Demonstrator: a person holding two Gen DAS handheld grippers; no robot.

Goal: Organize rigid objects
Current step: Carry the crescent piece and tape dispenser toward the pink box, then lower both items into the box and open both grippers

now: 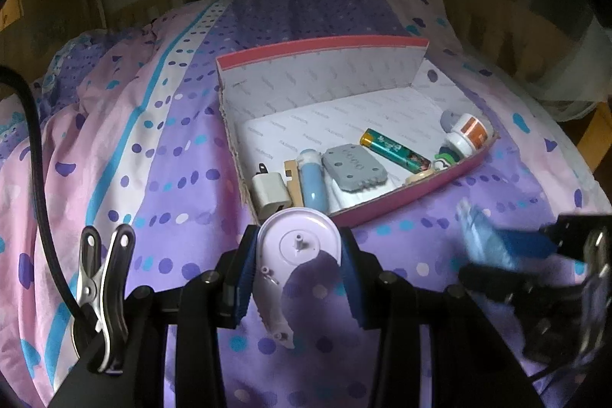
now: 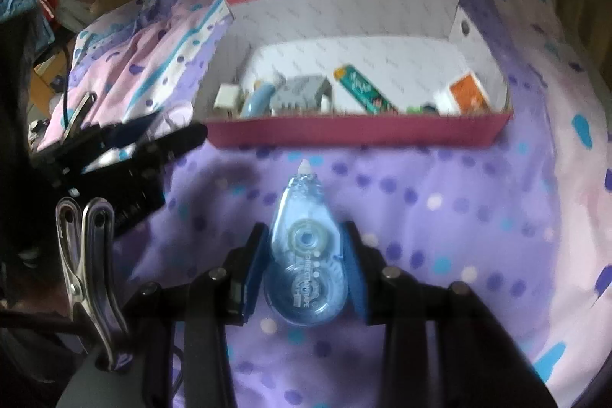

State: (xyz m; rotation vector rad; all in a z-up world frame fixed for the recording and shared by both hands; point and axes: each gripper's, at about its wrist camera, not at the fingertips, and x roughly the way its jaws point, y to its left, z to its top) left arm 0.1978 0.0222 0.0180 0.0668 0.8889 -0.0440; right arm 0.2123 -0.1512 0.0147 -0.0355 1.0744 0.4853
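Blue correction tape dispenser point(image 2: 304, 255): sits lower centre of the right wrist view, between the pads of the right gripper point(image 2: 305, 260); its white tip points up-frame toward the box. Teardrop shell of clear blue hard plastic with two reels visible inside.
Right gripper state: pinching the blue dispenser across its wide body. The flat flanks give the pads a parallel seat, which probably explains this hold.
Lilac dispenser point(image 1: 296, 251): lower centre of the left wrist view, between the pads of the left gripper point(image 1: 298, 268). Opaque smooth plastic, rounded body with a small centre peg and a notched lower edge; the nozzle points down-frame.
Left gripper state: pinching the lilac dispenser across its round body, just short of the box's near corner.
Box point(image 1: 413, 190): centre of the frame, shallow cardboard, pink outside, white printed lining, tall rear flap. The low front wall probably eases loading from above.
Box contents: white charger point(image 1: 269, 194), blue tube point(image 1: 313, 178), grey perforated plate point(image 1: 354, 169), green battery point(image 1: 394, 150), orange-and-white bottle point(image 1: 468, 134), all lying along the near wall.
Bed cover point(image 1: 172, 178): soft wrinkled fabric, purple and pink with dots; it carries the box.
Judgement: both dispensers appear bound for the box.
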